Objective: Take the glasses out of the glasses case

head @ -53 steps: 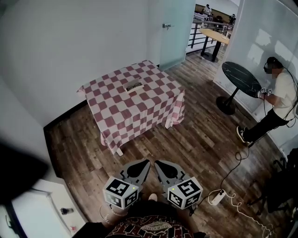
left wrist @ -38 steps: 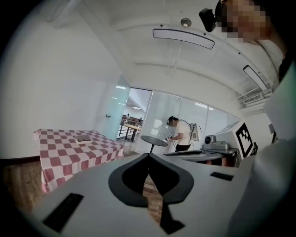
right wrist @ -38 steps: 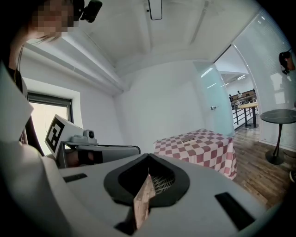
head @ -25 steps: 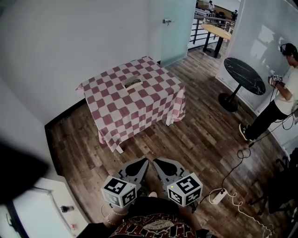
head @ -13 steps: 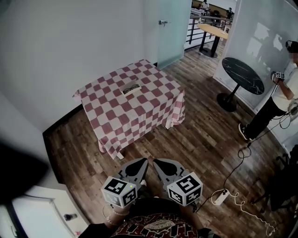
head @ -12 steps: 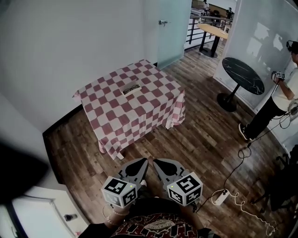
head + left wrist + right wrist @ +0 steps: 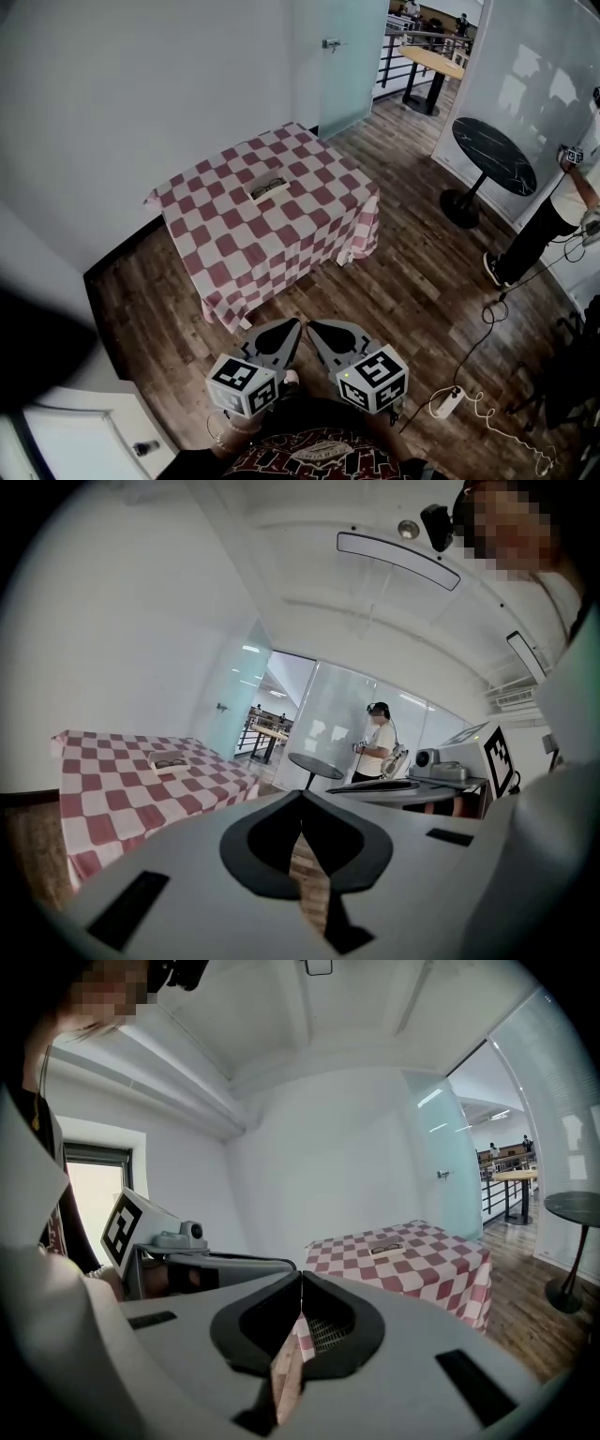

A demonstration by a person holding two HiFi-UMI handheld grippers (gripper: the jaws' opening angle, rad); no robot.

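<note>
Head view: the glasses case sits on the checkered bench, well away from both grippers. Left gripper view: the left gripper has its jaws pressed together, empty. Right gripper view: the right gripper is likewise closed on nothing. I'd judge the task unstarted, with approach, grasp and lift-out all remaining.

pale glasses case lies open, flat on checked table, glasses inside.
</note>
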